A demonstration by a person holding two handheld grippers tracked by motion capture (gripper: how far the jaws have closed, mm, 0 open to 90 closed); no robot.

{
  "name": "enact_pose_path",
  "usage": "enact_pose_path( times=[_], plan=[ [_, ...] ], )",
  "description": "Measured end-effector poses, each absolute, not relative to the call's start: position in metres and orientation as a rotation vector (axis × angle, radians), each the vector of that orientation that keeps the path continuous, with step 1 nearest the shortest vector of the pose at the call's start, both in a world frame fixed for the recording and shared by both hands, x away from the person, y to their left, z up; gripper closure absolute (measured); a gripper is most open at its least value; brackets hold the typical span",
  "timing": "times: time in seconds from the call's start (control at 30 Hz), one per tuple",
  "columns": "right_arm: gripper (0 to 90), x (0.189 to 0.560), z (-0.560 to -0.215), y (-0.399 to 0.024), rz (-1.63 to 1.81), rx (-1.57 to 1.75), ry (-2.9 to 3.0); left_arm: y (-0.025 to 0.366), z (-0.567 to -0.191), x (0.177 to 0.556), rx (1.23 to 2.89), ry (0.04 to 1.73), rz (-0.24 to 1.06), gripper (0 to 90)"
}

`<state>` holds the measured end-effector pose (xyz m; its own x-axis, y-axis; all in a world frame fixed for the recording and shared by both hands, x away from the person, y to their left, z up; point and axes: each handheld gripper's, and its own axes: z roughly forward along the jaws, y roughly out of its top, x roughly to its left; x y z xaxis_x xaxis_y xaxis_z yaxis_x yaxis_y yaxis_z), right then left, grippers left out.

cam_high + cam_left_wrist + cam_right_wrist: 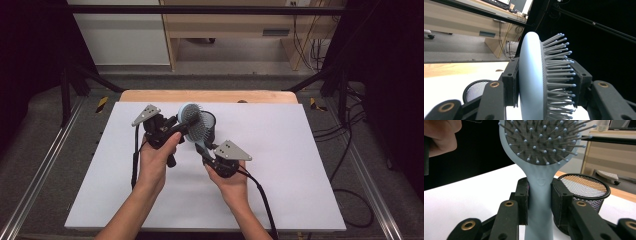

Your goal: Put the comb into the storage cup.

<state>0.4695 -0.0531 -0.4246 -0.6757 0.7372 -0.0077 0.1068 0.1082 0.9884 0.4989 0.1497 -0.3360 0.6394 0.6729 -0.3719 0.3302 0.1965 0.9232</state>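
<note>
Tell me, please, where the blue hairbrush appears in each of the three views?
High view: hairbrush at centre, held above the table.
Left gripper view: its head edge-on between the jaws.
Right gripper view: its handle clamped between the jaws, bristles facing the camera.
Shared landmark: the black mesh cup.

Pale blue plastic paddle hairbrush (540, 182): dark grey perforated pad, grey bristles with light blue ball tips. Round wire-mesh cup (586, 188): black, fine grid pattern. Bench (280, 165): white top, light wood edge at back. Both claws black, brass-coloured rivets.
</note>
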Motion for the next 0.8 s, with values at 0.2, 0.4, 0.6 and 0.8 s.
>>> enact_pose_path(
  times=[0.2,0.4,0.6,0.8],
  plan=[
    [69.7,0.4699,-0.4245,-0.0524,1.607,0.820,1.885,0.1493,-0.3360,0.4979,1.410,0.903,0.307,51.5],
    [64.8,0.4707,-0.4237,-0.0528,1.617,0.822,1.899,0.1499,-0.3356,0.4970,1.425,0.889,0.322,51.7],
    [38.8,0.4700,-0.4196,-0.0561,1.581,0.815,1.906,0.1515,-0.3352,0.4964,1.423,0.886,0.345,51.6],
    [30.2,0.4735,-0.4190,-0.0607,1.563,0.827,1.967,0.1522,-0.3339,0.4949,1.434,0.872,0.391,51.5]
  ],
)
